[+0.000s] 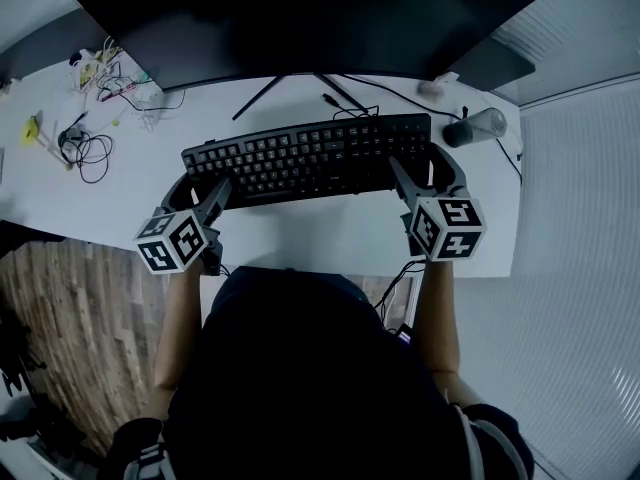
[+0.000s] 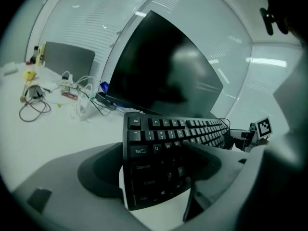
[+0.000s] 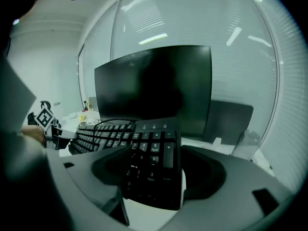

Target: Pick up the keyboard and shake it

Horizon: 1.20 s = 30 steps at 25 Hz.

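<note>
The table [image 1: 330, 233] runs out of the head view at the left, and its near edge is hidden by the person's dark hood, which fills the lower middle of that view. The monitor [image 1: 300, 18] is cut off along its top edge, its screen is dark, and its stand legs pass behind the keyboard [image 1: 310, 158]. The keyboard lies lengthwise in front of the monitor, between the two tongs. No view shows whether it is clear of the table. Both forearms reach forward from the body, one on each side, slightly spread. The hands are hidden under the marker cubes. The left tongs [image 1: 200, 190] are closed on the keyboard's left end. In the left gripper view one jaw lies across the letter keys and the other sits behind the keyboard's underside, whose contact is in shadow. The right tongs [image 1: 428, 173] grip the number-pad end in the same way, with the lower keys dim between the jaws. A tangle of cables [image 1: 85, 148] lies on the table well to the left. A grey cylinder [image 1: 478, 125] lies near the far right corner, too blurred to name
</note>
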Each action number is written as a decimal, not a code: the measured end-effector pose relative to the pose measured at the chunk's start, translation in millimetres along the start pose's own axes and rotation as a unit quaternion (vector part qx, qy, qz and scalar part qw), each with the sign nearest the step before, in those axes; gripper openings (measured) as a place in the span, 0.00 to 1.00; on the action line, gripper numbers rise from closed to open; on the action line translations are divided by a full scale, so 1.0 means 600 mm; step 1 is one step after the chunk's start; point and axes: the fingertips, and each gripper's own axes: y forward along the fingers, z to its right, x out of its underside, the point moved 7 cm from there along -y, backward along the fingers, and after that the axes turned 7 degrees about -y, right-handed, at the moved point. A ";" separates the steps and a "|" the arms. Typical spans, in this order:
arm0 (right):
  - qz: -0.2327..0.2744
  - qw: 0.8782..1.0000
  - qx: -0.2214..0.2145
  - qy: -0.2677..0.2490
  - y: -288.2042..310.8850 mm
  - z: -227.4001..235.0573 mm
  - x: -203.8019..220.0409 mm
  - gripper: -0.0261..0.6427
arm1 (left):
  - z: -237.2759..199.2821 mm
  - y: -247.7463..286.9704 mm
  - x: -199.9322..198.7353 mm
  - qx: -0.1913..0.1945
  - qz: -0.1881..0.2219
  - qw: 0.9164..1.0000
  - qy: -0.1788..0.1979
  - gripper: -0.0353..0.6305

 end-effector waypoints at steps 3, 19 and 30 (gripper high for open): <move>-0.005 0.997 -0.027 0.067 0.025 -0.001 0.052 0.53 | 0.013 -0.024 -0.015 -0.031 -0.005 0.999 0.042 0.64; -0.026 0.948 -0.147 0.282 0.114 -0.057 0.216 0.53 | 0.078 -0.091 -0.075 -0.092 0.026 0.976 0.194 0.64; -0.062 0.978 -0.072 0.186 0.103 -0.025 0.186 0.53 | -0.010 -0.010 -0.015 -0.047 -0.005 0.996 0.077 0.64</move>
